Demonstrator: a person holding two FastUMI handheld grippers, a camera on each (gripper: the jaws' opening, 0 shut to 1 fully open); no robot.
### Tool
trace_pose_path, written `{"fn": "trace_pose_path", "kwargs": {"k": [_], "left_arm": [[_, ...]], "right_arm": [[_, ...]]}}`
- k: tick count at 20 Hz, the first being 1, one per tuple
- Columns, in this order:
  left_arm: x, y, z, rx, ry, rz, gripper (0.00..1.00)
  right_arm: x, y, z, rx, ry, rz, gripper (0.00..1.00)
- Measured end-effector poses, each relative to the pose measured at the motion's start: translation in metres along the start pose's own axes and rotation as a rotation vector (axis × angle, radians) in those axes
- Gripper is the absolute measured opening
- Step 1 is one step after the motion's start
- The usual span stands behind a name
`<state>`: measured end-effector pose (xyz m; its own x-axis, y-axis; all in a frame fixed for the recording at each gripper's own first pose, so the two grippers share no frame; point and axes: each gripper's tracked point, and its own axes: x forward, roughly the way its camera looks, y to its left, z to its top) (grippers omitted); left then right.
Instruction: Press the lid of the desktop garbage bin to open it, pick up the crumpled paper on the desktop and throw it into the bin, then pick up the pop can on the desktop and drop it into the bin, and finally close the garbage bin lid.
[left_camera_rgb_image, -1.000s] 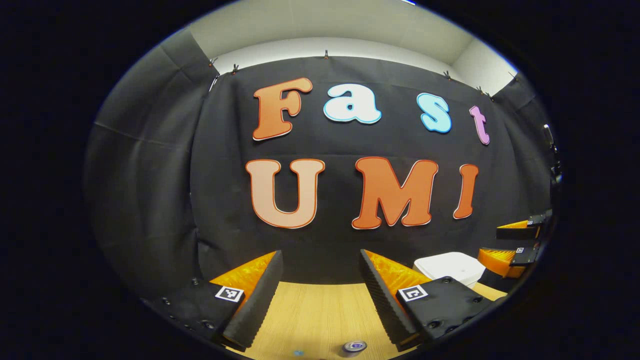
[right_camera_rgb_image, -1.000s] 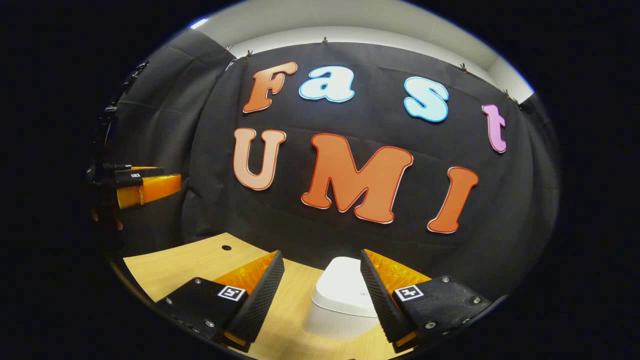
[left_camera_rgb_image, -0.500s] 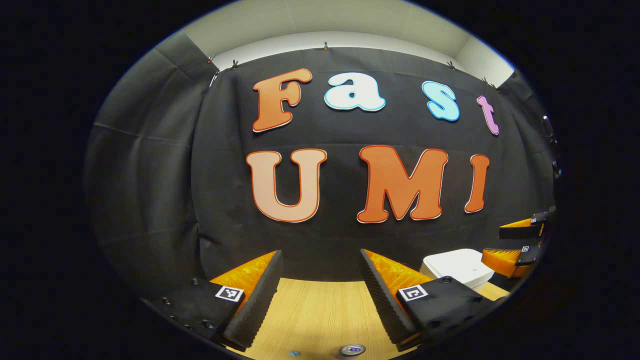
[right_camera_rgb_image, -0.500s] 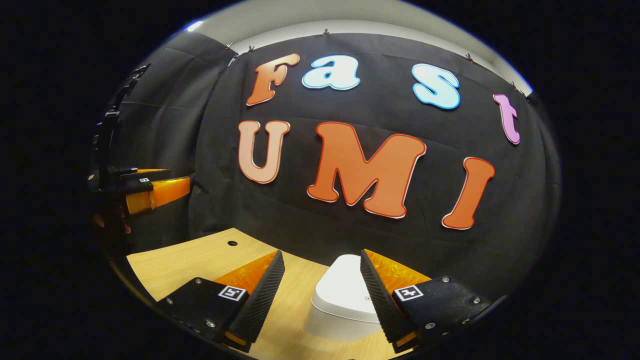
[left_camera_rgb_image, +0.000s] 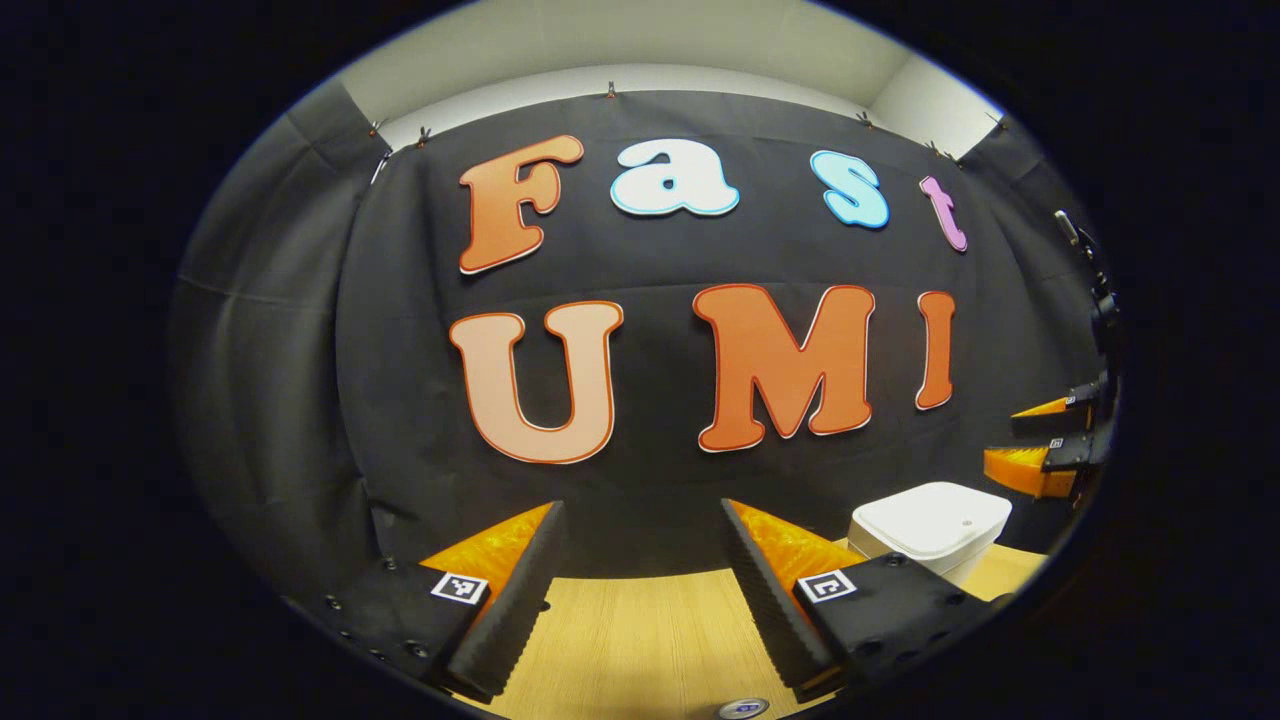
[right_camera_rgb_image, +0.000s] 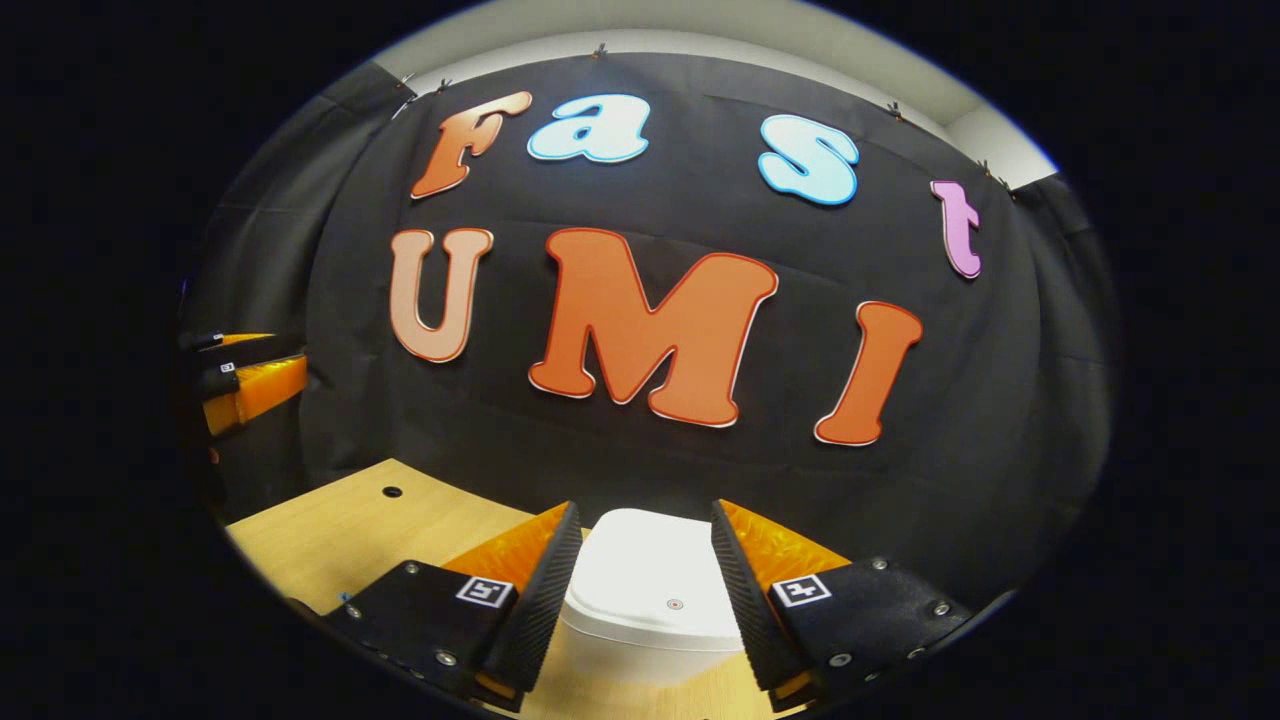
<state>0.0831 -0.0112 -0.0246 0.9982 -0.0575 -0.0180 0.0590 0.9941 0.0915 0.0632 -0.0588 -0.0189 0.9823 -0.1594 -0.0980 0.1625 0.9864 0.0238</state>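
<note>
My right claw (right_camera_rgb_image: 640, 590) hangs with its fingers spread, and between them I see the white bin (right_camera_rgb_image: 650, 600) on the wooden bench (right_camera_rgb_image: 380, 525), just past the fingertips. The fingers frame the bin from either side, but I cannot tell whether they touch it. The bin's lid (right_camera_rgb_image: 655, 575) lies flat and closed, with a small red dot near its front edge. A dark round hole (right_camera_rgb_image: 392, 492) sits in the bench well to the left of the bin, near the black cloth wall (right_camera_rgb_image: 1000, 400).

My left claw (left_camera_rgb_image: 640, 590) is also spread wide and holds nothing; bare bench (left_camera_rgb_image: 650, 640) shows between its fingers. From the left gripper view the bin (left_camera_rgb_image: 930, 525) stands to the right of that claw, close to the cloth wall (left_camera_rgb_image: 280, 400), lid down. Beyond the bin, at the right edge, I see the right claw (left_camera_rgb_image: 1045, 445) held above it. The top of the pop can (left_camera_rgb_image: 743, 708) peeks in at the very bottom of the left gripper view, on the bench, well to the left of the bin and nearer to me. From the right gripper view, the left claw (right_camera_rgb_image: 245, 375) shows far to the left of the bin, raised above the bench.
</note>
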Motion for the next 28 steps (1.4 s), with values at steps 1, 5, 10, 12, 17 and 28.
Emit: {"fn": "trace_pose_path", "kwargs": {"k": [1, 5, 10, 12, 17, 28], "left_arm": [[0.002, 0.001, -0.002, -0.002, 0.003, -0.006, 0.99], [0.006, 0.012, -0.011, -0.017, 0.019, -0.007, 0.97], [0.002, 0.028, -0.020, -0.039, 0.039, 0.021, 0.99], [0.002, 0.036, -0.022, -0.043, 0.045, 0.038, 0.99], [-0.005, 0.048, -0.030, -0.061, 0.064, 0.072, 0.97], [-0.011, 0.065, -0.038, -0.066, 0.089, 0.134, 0.98]], "right_arm": [[0.002, -0.001, -0.001, 0.005, 0.015, -0.002, 0.77], [0.009, -0.004, -0.014, 0.025, 0.084, 0.005, 0.50], [0.019, -0.013, -0.026, 0.055, 0.145, -0.006, 0.10], [0.022, -0.015, -0.034, 0.063, 0.182, 0.003, 0.01], [0.028, -0.019, -0.057, 0.065, 0.281, 0.012, 0.01], [0.041, -0.016, -0.109, 0.103, 0.492, 0.049, 0.01]]}}
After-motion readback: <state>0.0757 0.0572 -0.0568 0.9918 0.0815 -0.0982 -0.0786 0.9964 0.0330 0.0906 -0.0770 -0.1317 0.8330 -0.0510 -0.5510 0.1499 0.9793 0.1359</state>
